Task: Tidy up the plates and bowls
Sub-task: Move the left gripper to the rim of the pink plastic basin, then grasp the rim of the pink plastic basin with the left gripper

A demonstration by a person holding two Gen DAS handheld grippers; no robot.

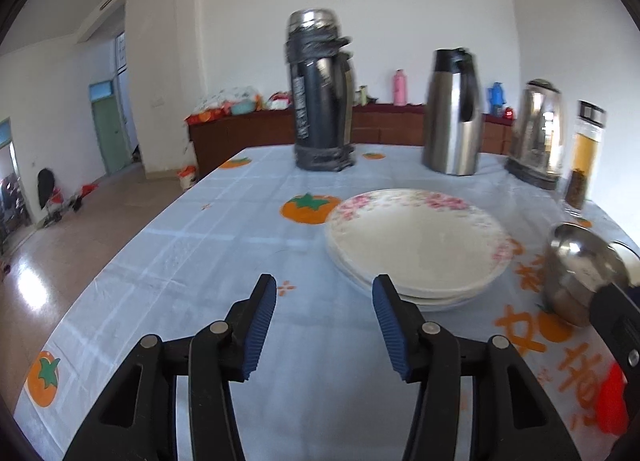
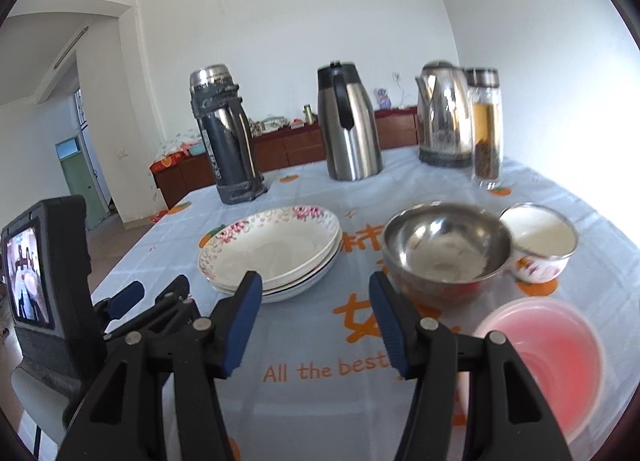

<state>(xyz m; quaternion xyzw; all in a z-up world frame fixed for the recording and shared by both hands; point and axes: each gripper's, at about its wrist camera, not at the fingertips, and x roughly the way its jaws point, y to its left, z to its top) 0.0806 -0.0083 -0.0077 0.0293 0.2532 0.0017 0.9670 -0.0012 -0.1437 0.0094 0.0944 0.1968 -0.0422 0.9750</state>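
Observation:
A stack of white floral-rimmed plates [image 1: 416,245] [image 2: 272,253] sits mid-table. To its right stands a steel bowl [image 2: 446,249] [image 1: 580,265], then a white enamel bowl [image 2: 540,239] with red flowers, touching it. A pink plastic bowl [image 2: 548,357] lies nearer, at the right. My left gripper [image 1: 324,301] is open and empty, just in front of the plates. My right gripper [image 2: 316,297] is open and empty, between the plates and the steel bowl, short of both. The left gripper's body [image 2: 48,281] shows at the left of the right wrist view.
At the back of the table stand a dark thermos [image 1: 320,97], a steel carafe [image 1: 454,113], an electric kettle [image 1: 538,133] and a glass tea bottle [image 1: 584,157]. The table's left edge [image 1: 132,245] drops to the floor. A sideboard [image 1: 248,133] stands behind.

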